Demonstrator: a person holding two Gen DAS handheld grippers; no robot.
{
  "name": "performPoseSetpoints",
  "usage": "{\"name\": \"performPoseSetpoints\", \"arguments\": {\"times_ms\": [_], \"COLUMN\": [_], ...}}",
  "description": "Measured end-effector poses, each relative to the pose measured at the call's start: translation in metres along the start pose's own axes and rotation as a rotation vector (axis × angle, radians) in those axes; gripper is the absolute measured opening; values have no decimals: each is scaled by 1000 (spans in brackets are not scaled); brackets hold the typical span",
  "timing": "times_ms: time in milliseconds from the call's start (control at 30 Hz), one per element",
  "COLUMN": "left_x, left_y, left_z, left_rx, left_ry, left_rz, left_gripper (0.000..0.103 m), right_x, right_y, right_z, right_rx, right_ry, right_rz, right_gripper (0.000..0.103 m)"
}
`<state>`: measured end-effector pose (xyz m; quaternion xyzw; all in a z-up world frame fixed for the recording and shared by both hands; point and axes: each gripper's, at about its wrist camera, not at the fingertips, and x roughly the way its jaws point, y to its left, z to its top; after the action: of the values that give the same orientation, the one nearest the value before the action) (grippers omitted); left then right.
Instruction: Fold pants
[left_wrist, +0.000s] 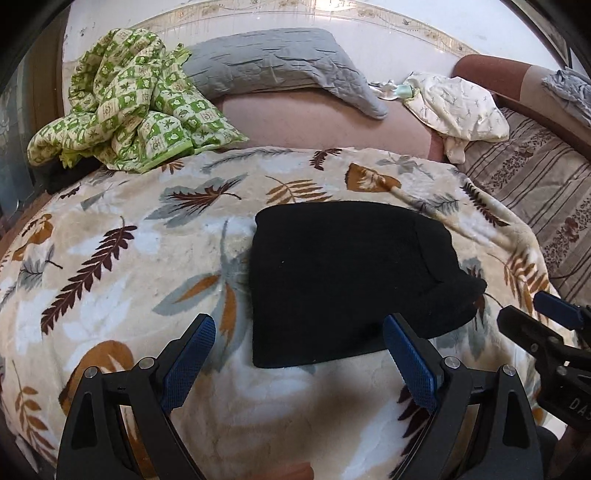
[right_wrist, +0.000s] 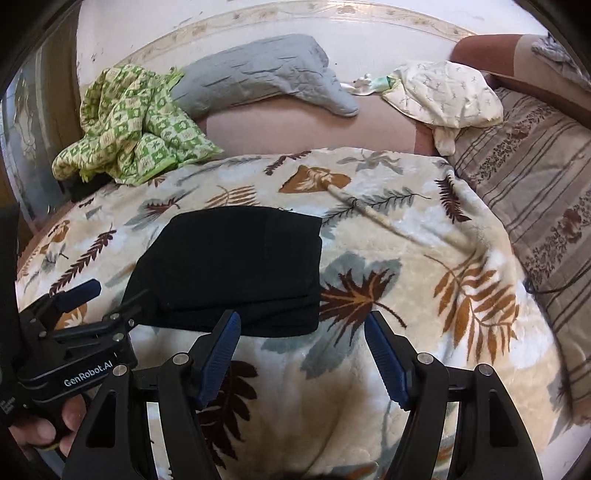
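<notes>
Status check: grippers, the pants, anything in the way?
Left gripper open, empty. Right gripper open, empty. Black pants folded compact, flat on leaf-print blanket. Nothing on them; green quilt well behind.

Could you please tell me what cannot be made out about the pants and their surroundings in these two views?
- Black pants: fold layers and seams lost in dark fabric, both views.
- Pants' near-left corner, right wrist view: hidden behind the left gripper.
- Right gripper: cut off by the left wrist view's edge.
- Under the green patterned cloth: hidden.
</notes>
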<state>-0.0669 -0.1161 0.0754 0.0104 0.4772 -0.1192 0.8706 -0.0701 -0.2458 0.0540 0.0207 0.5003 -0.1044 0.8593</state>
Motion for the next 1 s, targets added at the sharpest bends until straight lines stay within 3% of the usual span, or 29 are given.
{"name": "performPoseSetpoints", "arguments": {"times_ms": [200, 467, 1000], "left_x": [10, 15, 26], "left_y": [0, 8, 10], "left_z": [1, 0, 1], "left_rx": [-7, -54, -87], "left_ry": [15, 29, 97], "left_rz": [-12, -16, 7], "left_gripper": [102, 102, 102], "right_x": [7, 6, 13], "right_y": [-6, 3, 2], "right_z": [-1, -1, -2], "right_rx": [22, -14, -12], "right_ry": [37, 30, 70], "right_rz": [28, 62, 35], "right_gripper": [71, 71, 71]}}
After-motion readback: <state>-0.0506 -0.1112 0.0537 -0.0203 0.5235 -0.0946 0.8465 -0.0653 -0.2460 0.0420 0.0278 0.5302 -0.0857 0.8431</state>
